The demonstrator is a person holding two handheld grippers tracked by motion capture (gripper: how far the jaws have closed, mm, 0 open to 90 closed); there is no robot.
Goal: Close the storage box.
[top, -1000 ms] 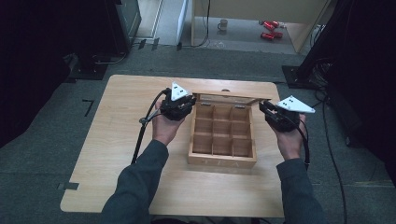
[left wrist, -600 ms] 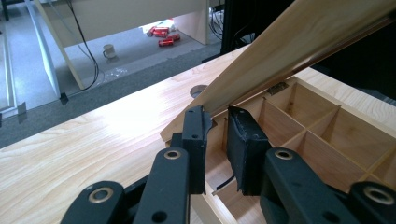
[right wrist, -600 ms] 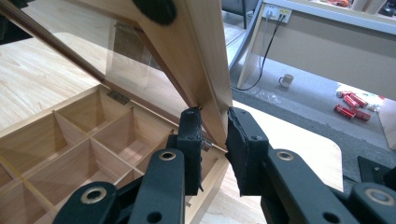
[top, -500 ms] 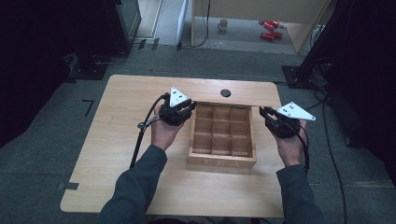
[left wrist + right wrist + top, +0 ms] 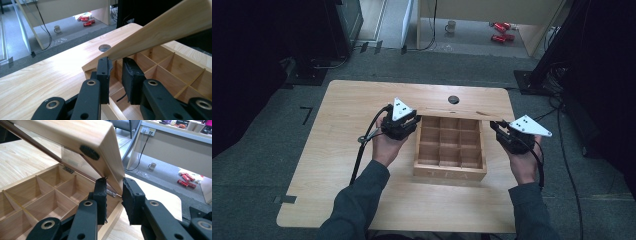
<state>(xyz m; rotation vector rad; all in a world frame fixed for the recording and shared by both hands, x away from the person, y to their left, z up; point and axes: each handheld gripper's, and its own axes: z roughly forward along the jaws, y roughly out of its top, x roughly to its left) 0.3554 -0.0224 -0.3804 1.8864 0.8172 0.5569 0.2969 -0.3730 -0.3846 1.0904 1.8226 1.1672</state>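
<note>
High view: the box (image 5: 450,148) sits on the tabletop (image 5: 342,150) with its lid (image 5: 452,111) raised at the box's far edge. The left tool (image 5: 408,126) is at the box's left far corner and the right tool (image 5: 498,131) at its right far corner. Each hand comes from the box's near side, forearm low, wrist cocked so the tool points at the lid's end.

Left gripper view: the left tool's jaws stand spread just under the lid's (image 5: 160,32) lower edge. I cannot tell whether they touch it. If they only prop it, the lid could slide off and drop shut.

Right gripper view: the right tool's (image 5: 113,201) jaws are also apart, straddling the lid's (image 5: 100,142) corner without a firm pinch. An uneven lift between the hands could twist the lid and strain its hinge (image 5: 67,169), or drag the light box across the tabletop.
</note>
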